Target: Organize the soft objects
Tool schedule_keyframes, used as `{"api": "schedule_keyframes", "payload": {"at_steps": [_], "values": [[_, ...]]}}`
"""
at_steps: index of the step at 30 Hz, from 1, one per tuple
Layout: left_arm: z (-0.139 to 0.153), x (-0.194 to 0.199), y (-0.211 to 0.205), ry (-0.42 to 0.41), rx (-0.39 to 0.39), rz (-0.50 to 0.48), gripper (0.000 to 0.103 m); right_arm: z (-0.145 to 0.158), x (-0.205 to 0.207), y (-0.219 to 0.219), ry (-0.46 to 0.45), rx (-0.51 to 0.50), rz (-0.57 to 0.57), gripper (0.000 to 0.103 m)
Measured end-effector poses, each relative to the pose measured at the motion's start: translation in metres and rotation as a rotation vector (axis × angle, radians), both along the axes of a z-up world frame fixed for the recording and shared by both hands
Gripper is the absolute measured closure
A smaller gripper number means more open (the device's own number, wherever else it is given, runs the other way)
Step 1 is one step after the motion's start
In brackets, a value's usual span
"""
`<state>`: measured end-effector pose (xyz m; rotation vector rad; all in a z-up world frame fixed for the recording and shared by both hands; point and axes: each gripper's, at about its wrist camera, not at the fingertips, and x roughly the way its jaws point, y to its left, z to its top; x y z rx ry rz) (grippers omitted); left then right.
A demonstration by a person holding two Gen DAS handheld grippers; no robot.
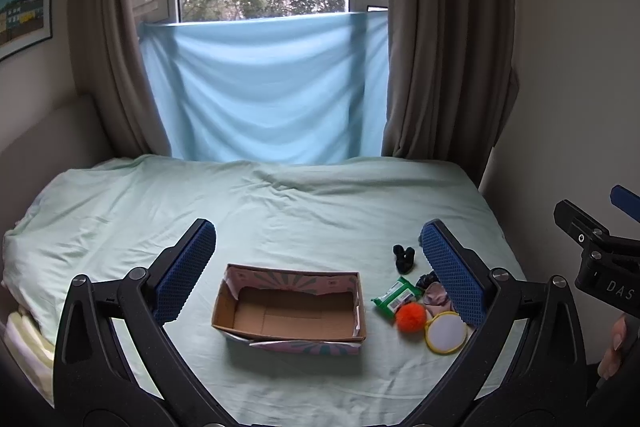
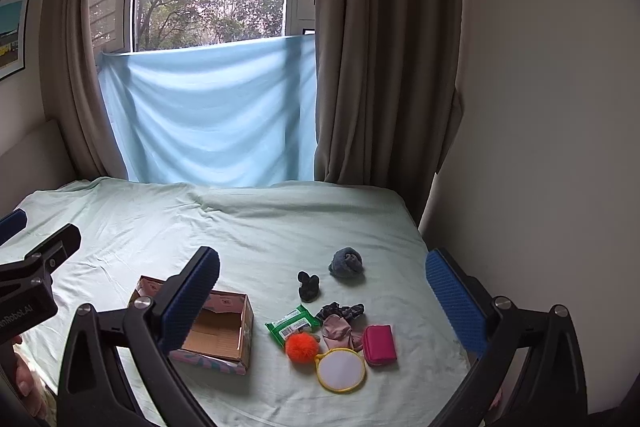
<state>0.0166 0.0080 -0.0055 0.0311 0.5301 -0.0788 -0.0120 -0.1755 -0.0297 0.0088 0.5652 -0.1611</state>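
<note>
- While both tongs hover over the bed (image 2: pixel 280 227), left gripper (image 1: pixel 316 267) and right gripper (image 2: pixel 320 291) are spread wide, grasping nothing.
- Cardboard box (image 1: pixel 288 307) sits open-topped.
- Soft stuff clusters at the box's 3 o'clock: orange pompom (image 2: pixel 302 346), pink pouch (image 2: pixel 379 343), black scrunchie (image 2: pixel 308 285).

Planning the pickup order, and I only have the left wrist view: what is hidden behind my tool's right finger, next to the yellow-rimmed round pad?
Observer: A pink zip pouch, lying just right of the yellow-rimmed round pad.
Operator: Anything beyond the black scrunchie?
Observer: Yes, a grey rolled fabric bundle lies farther back than the black scrunchie, apart from it.
Operator: Is the right tool carrying something?
Observer: No, the right tool is open and holds nothing.
</note>
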Motion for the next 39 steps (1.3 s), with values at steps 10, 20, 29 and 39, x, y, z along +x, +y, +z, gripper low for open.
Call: {"api": "schedule_keyframes", "payload": {"at_steps": [10, 20, 29, 39], "values": [[-0.0005, -0.0007, 0.0009, 0.002, -0.003, -0.012, 0.001, 0.0002, -0.0018, -0.0011, 0.003, 0.002, -0.001, 0.0], [-0.0002, -0.0032, -0.0009, -0.009, 0.009, -0.004, 0.001, 0.001, -0.0048, -0.0013, 0.005, 0.004, -0.002, 0.0], [0.0003, -0.0046, -0.0017, -0.017, 0.017, 0.002, 0.001, 0.0027, -0.0071, -0.0012, 0.002, 0.005, -0.008, 0.0], [0.0021, -0.0034, 0.0015, -0.002, -0.008, -0.012, 0.001, 0.004, -0.0049, -0.0085, -0.004, 0.009, -0.024, 0.0]]}}
